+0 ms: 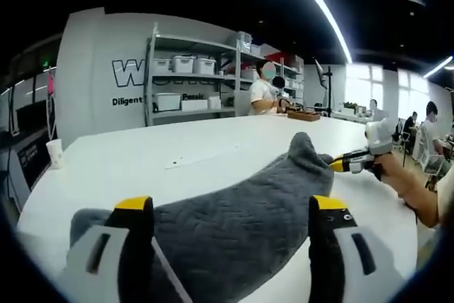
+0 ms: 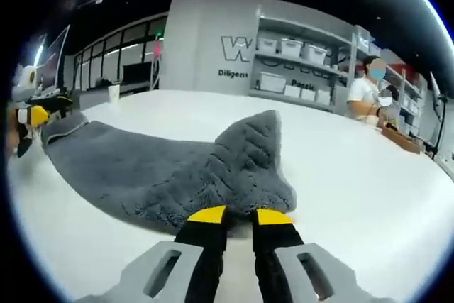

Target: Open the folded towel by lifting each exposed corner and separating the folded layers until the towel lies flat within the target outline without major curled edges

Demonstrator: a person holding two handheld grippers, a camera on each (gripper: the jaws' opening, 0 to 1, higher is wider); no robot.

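Observation:
A grey quilted towel point(image 1: 234, 221) lies lengthwise on the white table point(image 1: 142, 161). In the left gripper view my left gripper point(image 1: 230, 204) stands wide open, one jaw on either side of the towel's near end. At the far end, a corner point(image 1: 306, 148) is lifted into a peak. My right gripper point(image 1: 342, 164) comes in from the right and pinches the towel just below that peak. In the right gripper view my right gripper point(image 2: 240, 216) has its jaws close together on the towel's edge point(image 2: 245, 196). The left gripper point(image 2: 32, 115) shows at the towel's far end.
A paper cup point(image 1: 54, 152) stands near the table's left edge. A faint line point(image 1: 202, 155) marks the table beyond the towel. Shelves with white bins point(image 1: 191, 76) line the back wall. A person point(image 1: 264, 94) stands at the table's far side, and others point(image 1: 429, 129) sit at right.

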